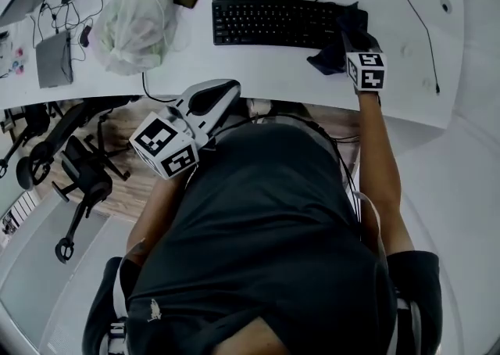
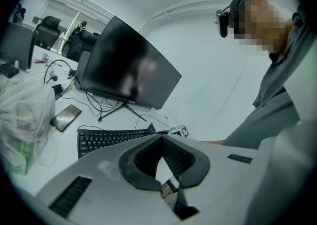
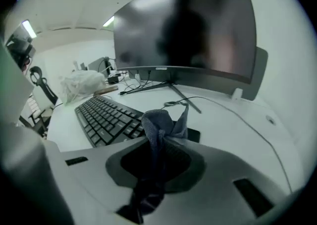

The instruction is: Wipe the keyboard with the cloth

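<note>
Right gripper view alone shows cloth [image 3: 161, 125] pinched between jaws.

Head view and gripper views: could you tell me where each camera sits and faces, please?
Head view: on the head, facing steeply down at the desk; torso, left tool, right tool show.
Left gripper view: on that tool, facing the monitor; shut jaws show.
Right gripper view: on that tool, facing the keyboard; jaws hold the cloth.
All share the keyboard.
</note>
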Demonstrator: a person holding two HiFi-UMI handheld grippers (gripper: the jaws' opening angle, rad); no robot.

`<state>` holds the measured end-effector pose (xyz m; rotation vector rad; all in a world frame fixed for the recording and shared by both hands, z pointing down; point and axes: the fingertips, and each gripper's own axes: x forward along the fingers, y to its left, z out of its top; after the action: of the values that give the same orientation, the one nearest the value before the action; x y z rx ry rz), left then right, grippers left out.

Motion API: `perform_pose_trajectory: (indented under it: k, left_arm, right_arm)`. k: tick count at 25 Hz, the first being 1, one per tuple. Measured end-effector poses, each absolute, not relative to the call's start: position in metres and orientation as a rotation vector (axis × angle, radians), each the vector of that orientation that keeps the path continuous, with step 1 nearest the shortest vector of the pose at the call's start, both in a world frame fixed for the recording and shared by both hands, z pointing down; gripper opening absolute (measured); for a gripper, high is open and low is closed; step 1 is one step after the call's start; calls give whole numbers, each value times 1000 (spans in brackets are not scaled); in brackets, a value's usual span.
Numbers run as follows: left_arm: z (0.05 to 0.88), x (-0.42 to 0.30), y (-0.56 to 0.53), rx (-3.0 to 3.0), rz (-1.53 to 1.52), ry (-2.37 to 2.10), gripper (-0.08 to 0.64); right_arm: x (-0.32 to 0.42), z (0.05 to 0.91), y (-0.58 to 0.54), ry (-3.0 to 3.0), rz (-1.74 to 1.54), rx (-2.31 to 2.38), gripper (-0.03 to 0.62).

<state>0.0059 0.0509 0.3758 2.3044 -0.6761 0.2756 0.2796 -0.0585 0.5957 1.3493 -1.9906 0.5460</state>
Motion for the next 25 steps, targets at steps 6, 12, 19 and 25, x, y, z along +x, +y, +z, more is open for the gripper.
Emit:
perform_pose_trajectory:
  k: [6, 12, 19, 25]
  left_arm:
    - [382, -15, 50, 2249, 224, -715, 5]
    - [383, -6, 48, 2283, 241, -654, 5]
    - [385, -18, 43, 2255, 227, -675, 5]
    - [388, -32, 39, 2241, 202, -685, 5]
  right_arm:
    - [372, 574, -52, -1711, 510, 1650, 64]
    - [278, 600, -82, -1816, 528, 1501, 64]
    - [101, 603, -80, -2078, 477, 1130, 64]
    - [-9, 611, -58, -2190, 419, 800, 63]
